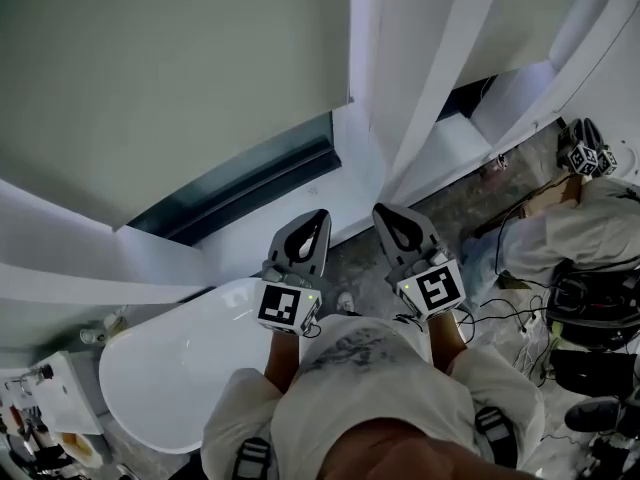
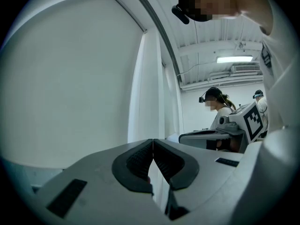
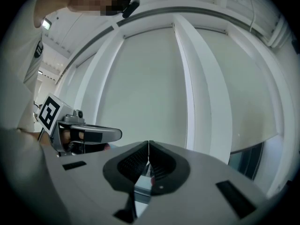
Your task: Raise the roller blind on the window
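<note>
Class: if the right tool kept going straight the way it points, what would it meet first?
Probably the lowered roller blind, beside the white window post; depth is unclear.

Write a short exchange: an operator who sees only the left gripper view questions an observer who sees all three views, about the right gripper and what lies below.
Operator: I see the right gripper only from the side. Are its jaws open?
Observer: No. Its own view shows the jaws together, with nothing between them.
Operator: What lies below the left gripper?
Observer: The head view shows a white tub beneath it and to its left.
</note>
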